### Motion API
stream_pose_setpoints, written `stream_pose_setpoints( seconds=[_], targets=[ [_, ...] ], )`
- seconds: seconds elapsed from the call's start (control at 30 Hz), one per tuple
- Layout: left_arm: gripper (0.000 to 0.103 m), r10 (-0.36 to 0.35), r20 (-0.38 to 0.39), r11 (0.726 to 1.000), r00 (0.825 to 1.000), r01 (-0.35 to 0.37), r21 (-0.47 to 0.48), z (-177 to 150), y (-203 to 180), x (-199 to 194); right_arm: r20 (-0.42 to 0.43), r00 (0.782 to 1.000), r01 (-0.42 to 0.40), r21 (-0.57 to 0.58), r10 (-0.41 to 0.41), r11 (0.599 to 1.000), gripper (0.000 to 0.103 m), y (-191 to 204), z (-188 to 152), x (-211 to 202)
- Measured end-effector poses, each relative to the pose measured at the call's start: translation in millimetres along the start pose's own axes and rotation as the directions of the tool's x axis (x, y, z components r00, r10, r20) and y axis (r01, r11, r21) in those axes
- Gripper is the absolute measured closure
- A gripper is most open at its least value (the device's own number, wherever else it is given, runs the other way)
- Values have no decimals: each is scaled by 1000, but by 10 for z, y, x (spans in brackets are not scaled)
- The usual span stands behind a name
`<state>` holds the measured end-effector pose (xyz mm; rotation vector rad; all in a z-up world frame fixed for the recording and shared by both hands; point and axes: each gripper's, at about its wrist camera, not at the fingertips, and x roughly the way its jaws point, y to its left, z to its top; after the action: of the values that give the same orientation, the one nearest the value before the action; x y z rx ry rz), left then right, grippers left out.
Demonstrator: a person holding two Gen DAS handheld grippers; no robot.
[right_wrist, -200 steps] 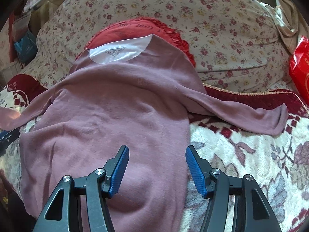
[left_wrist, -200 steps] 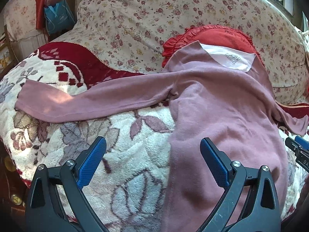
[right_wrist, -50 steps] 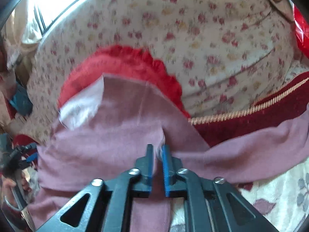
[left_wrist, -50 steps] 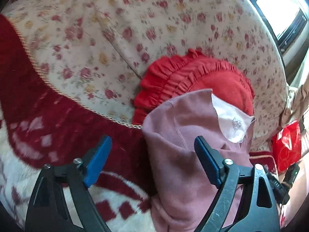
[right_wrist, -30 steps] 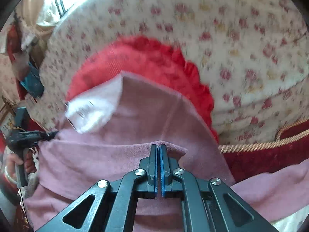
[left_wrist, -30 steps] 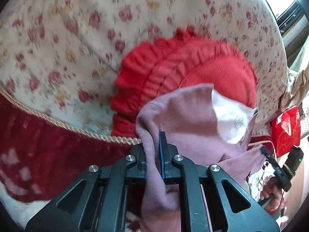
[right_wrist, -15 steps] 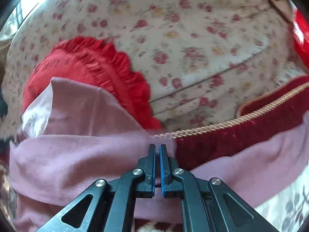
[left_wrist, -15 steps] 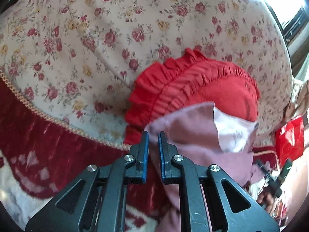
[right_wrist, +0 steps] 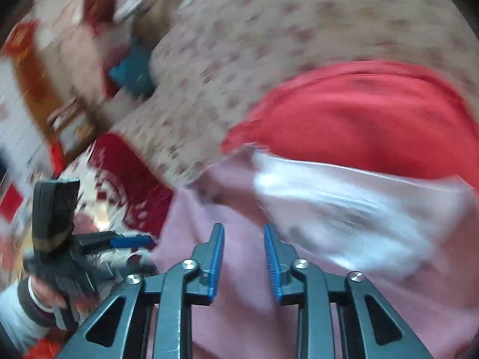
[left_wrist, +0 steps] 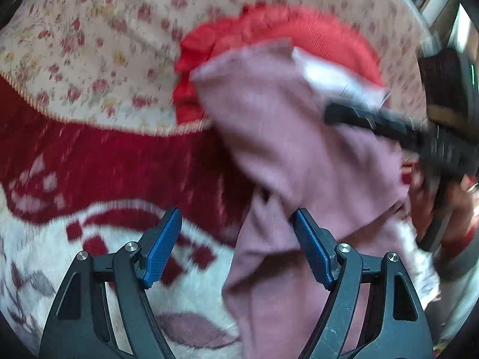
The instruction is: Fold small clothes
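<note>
Both hand-held grippers, left (left_wrist: 236, 246) and right (right_wrist: 244, 258), are opening clear of the pink shirt (left_wrist: 302, 161), whose loosely folded sleeves could slip apart on the sloping red cushion (left_wrist: 323, 37).

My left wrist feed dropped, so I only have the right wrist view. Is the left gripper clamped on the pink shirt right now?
Observer: No. The left gripper has its jaws opening. The pink shirt shows between them, but neither pad presses it.
Operator: How does the shirt lie on that side?
Observer: It runs as a narrow band from the red cushion down onto the red-and-white blanket. No sleeve is spread out on the blanket beside it.
</note>
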<state>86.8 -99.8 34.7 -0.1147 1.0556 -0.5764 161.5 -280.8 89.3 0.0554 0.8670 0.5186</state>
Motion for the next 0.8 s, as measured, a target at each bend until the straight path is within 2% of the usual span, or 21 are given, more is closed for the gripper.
stream_pose_setpoints(
  seconds=[0.07,0.1,0.13,0.17,0.23,0.27,0.33,0.37,0.43,0.47,0.53,0.6,0.7,0.8],
  targets=[
    [25,-16,25,1000,1000,16,-3,-36,3,-8,-93,994,45,-69,-51,997,73,80,47,283],
    [25,-14,32,1000,999,14,-1,-41,14,-17,-102,990,83,-96,-93,992,90,104,46,345],
    [25,-17,35,1000,999,18,-4,-38,24,-28,-92,989,105,-110,-115,988,94,131,47,353],
    [25,-23,38,1000,999,24,-7,-33,36,-38,-82,991,95,-112,-105,989,99,162,91,329],
    [25,-32,54,999,998,32,-14,-37,58,-43,-40,990,130,-145,-137,981,99,236,140,270],
    [25,-32,55,999,998,33,-17,-38,62,-29,3,981,191,-153,-193,970,103,246,171,273],
    [25,-43,59,999,997,44,-32,-65,94,-24,41,937,350,-127,-347,928,103,150,237,358],
    [25,-45,58,998,997,47,-38,-65,101,-25,44,939,343,-88,-341,935,103,61,250,384],
    [25,-43,49,998,998,46,-54,-57,100,-69,68,966,251,-32,-248,968,103,10,216,288],
    [25,-41,50,998,998,43,-52,-56,92,-104,77,971,227,-26,-225,974,103,20,165,177],
    [25,-5,77,999,997,8,-38,-46,59,-229,62,968,244,-9,-243,970,102,28,29,-66],
    [25,7,128,1000,992,-4,-21,-18,-1,-373,53,967,247,47,-249,968,100,-24,-259,-326],
    [25,1,177,1000,984,-3,9,39,-129,-450,58,955,280,161,-292,947,99,-256,-749,-687],
    [25,27,187,999,982,-34,35,94,-306,-339,29,918,381,217,-396,899,99,-521,-1002,-752]
  ],
)
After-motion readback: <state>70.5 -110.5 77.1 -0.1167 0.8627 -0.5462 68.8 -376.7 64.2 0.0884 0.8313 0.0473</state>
